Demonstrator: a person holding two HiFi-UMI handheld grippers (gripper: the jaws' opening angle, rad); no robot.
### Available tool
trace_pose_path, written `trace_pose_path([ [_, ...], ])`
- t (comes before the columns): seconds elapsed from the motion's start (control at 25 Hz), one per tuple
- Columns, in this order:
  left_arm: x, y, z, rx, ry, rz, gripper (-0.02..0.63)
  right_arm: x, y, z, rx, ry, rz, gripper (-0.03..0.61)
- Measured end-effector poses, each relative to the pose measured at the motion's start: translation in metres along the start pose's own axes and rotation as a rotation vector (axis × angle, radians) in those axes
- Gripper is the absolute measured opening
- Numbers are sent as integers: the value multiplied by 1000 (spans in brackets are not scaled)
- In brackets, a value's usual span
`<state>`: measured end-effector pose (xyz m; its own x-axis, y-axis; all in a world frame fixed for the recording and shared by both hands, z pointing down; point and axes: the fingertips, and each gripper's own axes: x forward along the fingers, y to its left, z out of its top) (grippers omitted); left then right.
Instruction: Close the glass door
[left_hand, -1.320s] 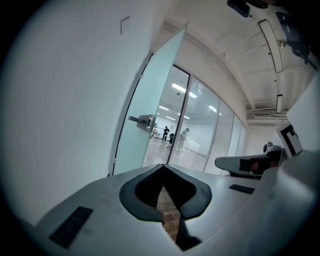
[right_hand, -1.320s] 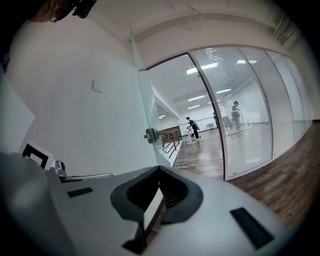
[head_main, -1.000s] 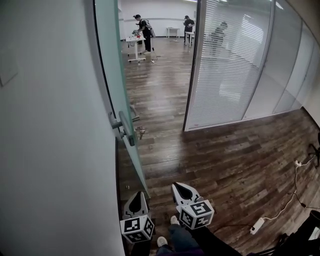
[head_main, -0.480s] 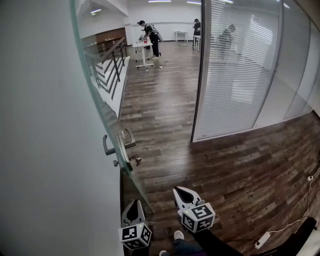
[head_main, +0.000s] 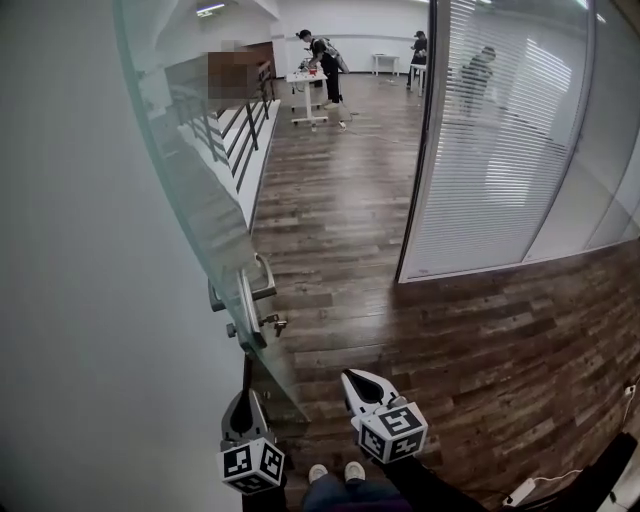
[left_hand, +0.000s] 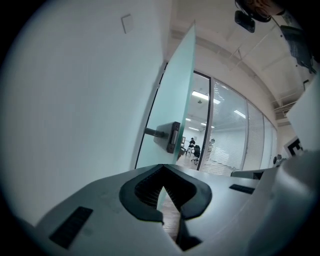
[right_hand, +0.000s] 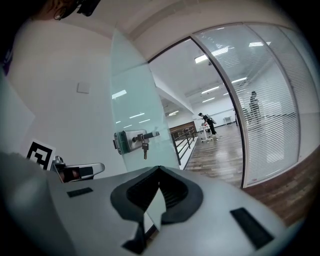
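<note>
Left gripper (head_main: 245, 398) and right gripper (head_main: 355, 381), jaws together and empty, face the open glass door (head_main: 190, 190) at eleven o'clock; pushing beside its handle (head_main: 247, 300) likely comes next.

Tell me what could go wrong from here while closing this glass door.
The left gripper and right gripper are both shut and off the handle. A push would therefore land on the smooth glass door and might slip. The keys hanging from the lock could snag a gripper reaching for the handle. A hard swing might slam the glass into the frame.
</note>
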<state>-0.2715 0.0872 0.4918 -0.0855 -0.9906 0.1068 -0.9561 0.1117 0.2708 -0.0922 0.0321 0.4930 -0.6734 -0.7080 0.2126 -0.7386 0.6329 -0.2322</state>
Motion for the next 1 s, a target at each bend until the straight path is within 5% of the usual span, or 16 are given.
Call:
trace_pose_path([
  [0.4,26,21,28,14,-33,1,0,20,7,17,10,-23,-1,-9],
  [1.0,35,66,41,0,-58,-30,0,77,142,6,-115,26,285,-9],
])
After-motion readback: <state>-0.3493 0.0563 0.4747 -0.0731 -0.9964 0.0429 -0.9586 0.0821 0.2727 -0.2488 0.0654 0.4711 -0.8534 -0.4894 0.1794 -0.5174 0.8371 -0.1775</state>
